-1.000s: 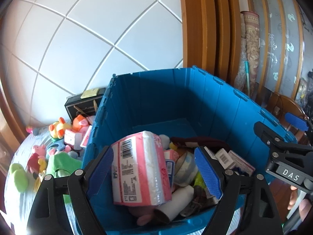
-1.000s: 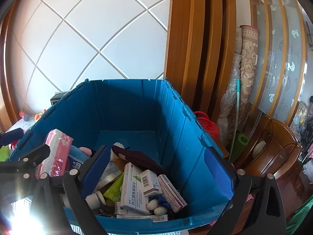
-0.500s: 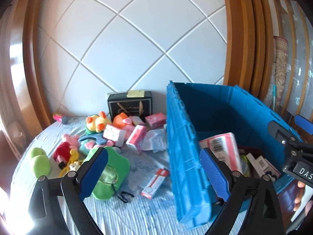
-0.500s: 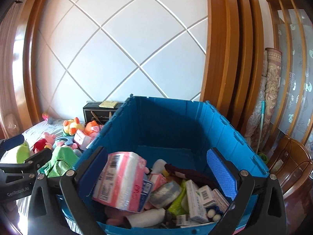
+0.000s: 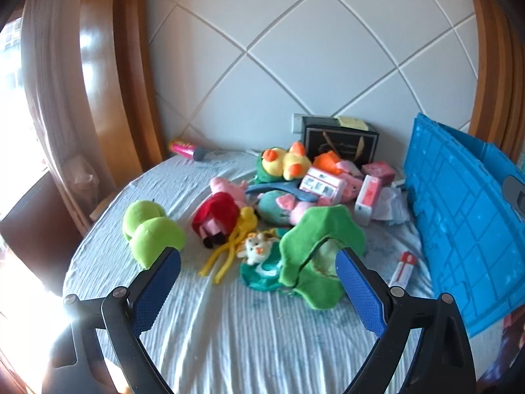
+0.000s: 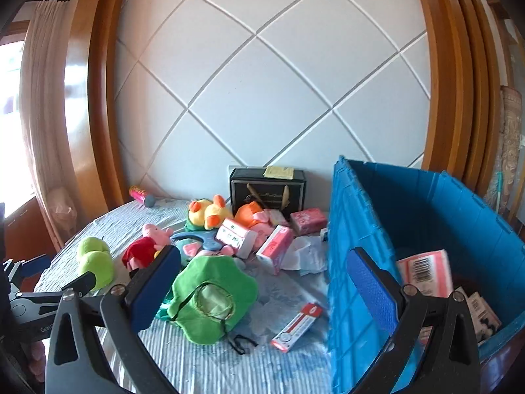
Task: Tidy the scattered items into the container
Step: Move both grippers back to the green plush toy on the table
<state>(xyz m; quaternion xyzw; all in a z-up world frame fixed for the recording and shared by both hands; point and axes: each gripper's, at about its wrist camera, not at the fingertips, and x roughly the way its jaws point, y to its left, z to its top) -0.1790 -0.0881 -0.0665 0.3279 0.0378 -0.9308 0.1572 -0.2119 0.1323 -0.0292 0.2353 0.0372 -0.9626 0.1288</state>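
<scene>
A blue plastic crate [image 6: 423, 213] stands at the bed's right side; it also shows in the left wrist view [image 5: 466, 210]. A pink tissue pack [image 6: 425, 271] and small boxes lie inside it. Scattered on the bed are a green plush hat [image 5: 315, 249], a Peppa Pig doll [image 5: 223, 210], a yellow duck plush [image 5: 285, 164], a green plush [image 5: 147, 229], pink boxes [image 5: 367, 197] and a red-white tube box [image 5: 405, 267]. My left gripper [image 5: 259, 289] is open and empty above the bed, before the toys. My right gripper [image 6: 262, 289] is open and empty, near the crate's left wall.
A black gift box [image 5: 339, 141] stands against the white padded headboard [image 5: 295, 49]. A pink bottle [image 5: 185, 149] lies at the far left. Crumpled white paper [image 5: 390, 207] lies beside the crate. Wooden frames and a curtain [image 5: 49, 82] flank the bed.
Both grippers have swung left from above the crate toward the bed. The tissue pack between the left fingers a second ago now lies in the crate.
</scene>
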